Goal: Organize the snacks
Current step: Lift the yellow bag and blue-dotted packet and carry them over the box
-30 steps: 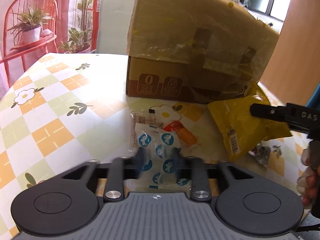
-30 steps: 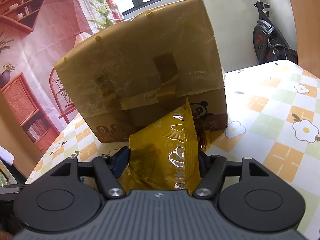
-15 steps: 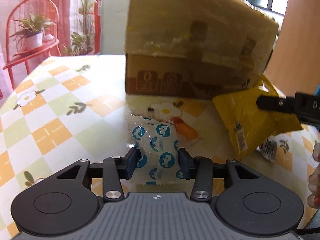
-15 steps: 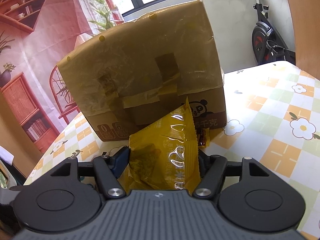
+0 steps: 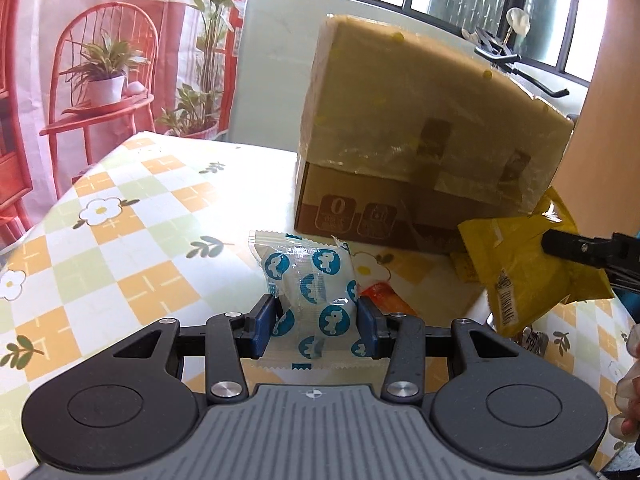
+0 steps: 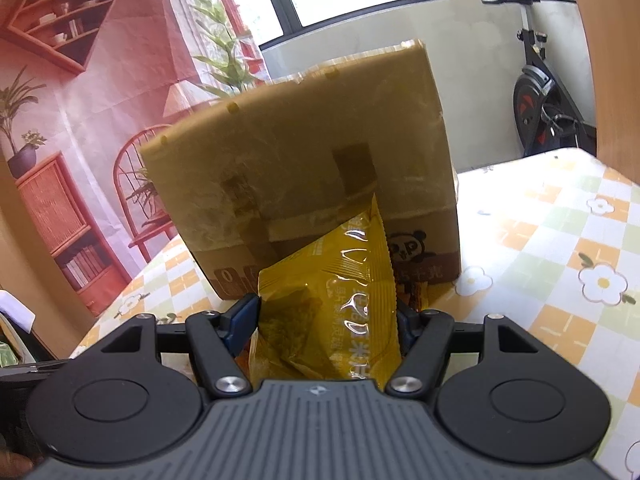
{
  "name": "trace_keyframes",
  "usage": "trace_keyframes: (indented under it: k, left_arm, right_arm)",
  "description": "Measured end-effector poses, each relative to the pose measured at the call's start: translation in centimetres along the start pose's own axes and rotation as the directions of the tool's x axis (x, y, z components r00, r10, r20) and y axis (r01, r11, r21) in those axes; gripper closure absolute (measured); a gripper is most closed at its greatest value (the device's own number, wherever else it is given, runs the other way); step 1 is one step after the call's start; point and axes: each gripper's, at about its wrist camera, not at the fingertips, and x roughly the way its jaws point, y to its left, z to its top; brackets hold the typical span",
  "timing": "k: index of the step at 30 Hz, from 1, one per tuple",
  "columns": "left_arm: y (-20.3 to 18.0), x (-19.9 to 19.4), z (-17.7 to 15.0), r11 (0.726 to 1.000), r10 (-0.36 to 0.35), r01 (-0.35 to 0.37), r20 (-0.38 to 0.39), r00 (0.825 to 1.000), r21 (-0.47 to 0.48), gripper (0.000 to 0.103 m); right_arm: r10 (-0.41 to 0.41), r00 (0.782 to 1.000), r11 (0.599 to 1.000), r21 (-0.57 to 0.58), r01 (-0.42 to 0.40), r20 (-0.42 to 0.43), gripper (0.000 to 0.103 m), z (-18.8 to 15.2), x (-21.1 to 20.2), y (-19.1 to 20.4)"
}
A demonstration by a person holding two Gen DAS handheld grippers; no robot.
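Note:
My left gripper (image 5: 316, 326) is shut on a clear snack packet with blue round prints (image 5: 314, 280) and holds it above the table. My right gripper (image 6: 326, 326) is shut on a yellow snack bag (image 6: 340, 296), also held off the table; the same bag shows at the right of the left wrist view (image 5: 524, 264). A cardboard box (image 5: 416, 152) with a raised, taped flap stands behind both; it also fills the middle of the right wrist view (image 6: 304, 164). An orange packet (image 5: 386, 298) lies on the table under the left gripper.
The table (image 5: 120, 248) has a checked flower-print cloth. A small dark-printed packet (image 5: 534, 340) lies under the yellow bag. Small brown packets (image 6: 416, 294) lie at the box's foot. A red chair with a plant (image 5: 100, 80) and an exercise bike (image 6: 540, 108) stand beyond the table.
My left gripper has closed on the blue-print packet and lifted it off the table. My right gripper has risen a little with the yellow bag.

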Motion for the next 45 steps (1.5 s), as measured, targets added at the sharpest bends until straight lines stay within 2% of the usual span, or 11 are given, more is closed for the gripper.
trace_keyframes:
  k: [10,15,24,30,36,40,45]
  left_arm:
    - [0.0,-3.0,3.8,0.999,-0.027,0.024,0.122,0.992,0.025,0.057]
    - [-1.1,-4.7,7.2,0.994,-0.076,0.059,0.198,0.977,0.089,0.057]
    - [-3.6,-5.6,12.5,0.985,-0.144,0.111,0.278,0.950,0.132,0.057]
    - [-3.9,-4.9,14.7,0.984,-0.155,0.123,0.273,0.949,0.128,0.056]
    - [-3.1,-2.9,17.9,0.984,-0.171,0.152,0.245,0.954,0.096,0.057]
    - [-3.9,-1.3,20.0,0.978,-0.194,0.167,0.237,0.952,0.128,0.056]
    - [-4.9,2.4,22.2,0.971,-0.217,0.193,0.186,0.958,0.141,0.056]
  right_arm:
    - [0.022,0.995,1.000,-0.023,-0.020,0.101,0.035,2.3,-2.9,1.3]
    - [0.047,0.987,0.999,-0.025,-0.043,0.153,0.035,4.2,-4.5,1.8]
    - [0.127,0.963,0.992,-0.032,-0.123,0.236,0.035,8.9,-6.5,2.6]
    - [0.161,0.958,0.986,-0.085,-0.144,0.236,0.035,14.2,-5.1,4.1]
    - [0.143,0.970,0.983,-0.139,-0.116,0.198,0.035,19.1,0.3,6.1]
    - [0.094,0.975,0.990,-0.119,-0.071,0.200,0.035,21.3,2.9,5.6]
    - [-0.031,0.976,0.983,-0.172,0.069,0.214,0.035,23.5,4.5,4.1]
